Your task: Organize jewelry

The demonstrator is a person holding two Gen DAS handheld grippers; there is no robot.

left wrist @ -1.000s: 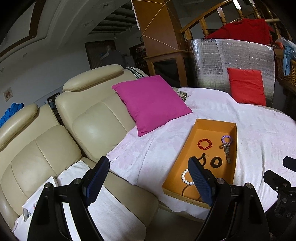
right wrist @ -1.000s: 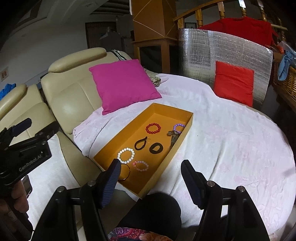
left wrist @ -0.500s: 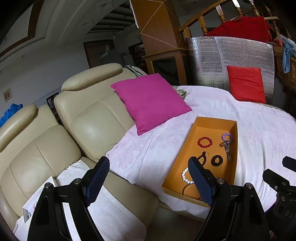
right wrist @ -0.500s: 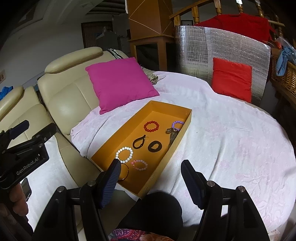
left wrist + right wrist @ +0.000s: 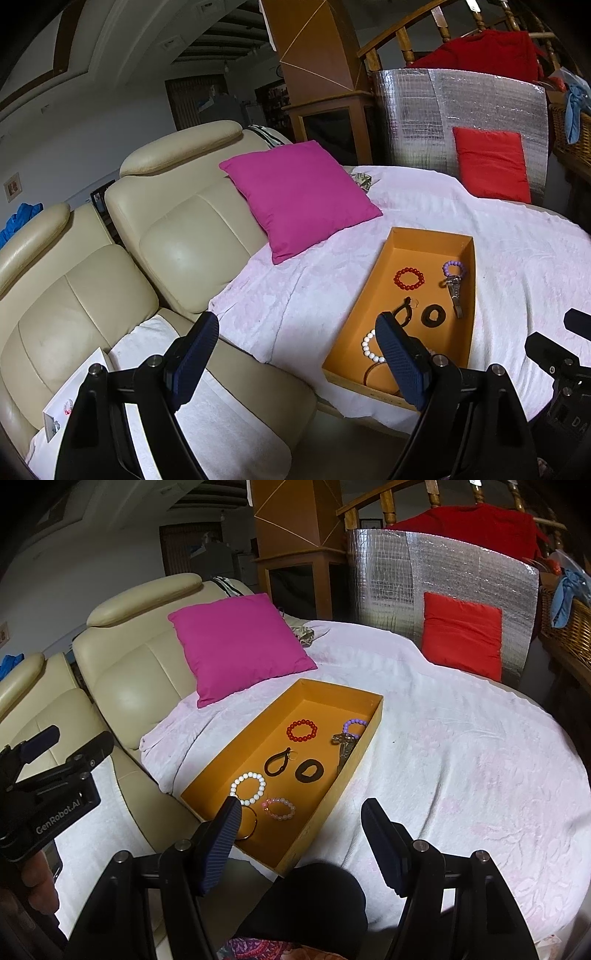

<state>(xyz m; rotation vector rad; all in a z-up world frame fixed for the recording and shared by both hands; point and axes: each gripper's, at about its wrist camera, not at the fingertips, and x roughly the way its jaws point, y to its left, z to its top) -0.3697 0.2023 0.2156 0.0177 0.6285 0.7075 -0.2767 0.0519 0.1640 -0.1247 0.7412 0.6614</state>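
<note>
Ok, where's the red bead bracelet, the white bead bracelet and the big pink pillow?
red bead bracelet (image 5: 301, 730), right wrist view, bead ring's left edge.
white bead bracelet (image 5: 248, 788), right wrist view, lower beads.
big pink pillow (image 5: 238, 642), right wrist view, middle of cover.

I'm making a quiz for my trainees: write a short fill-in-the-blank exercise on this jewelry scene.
1. The bracelets lie in a shallow ___ cardboard tray.
2. The ___ bead bracelet lies farther from the grippers than the white bead bracelet.
3. The magenta square cushion leans on the ___ leather sofa.

Missing words: orange; red; cream
</note>
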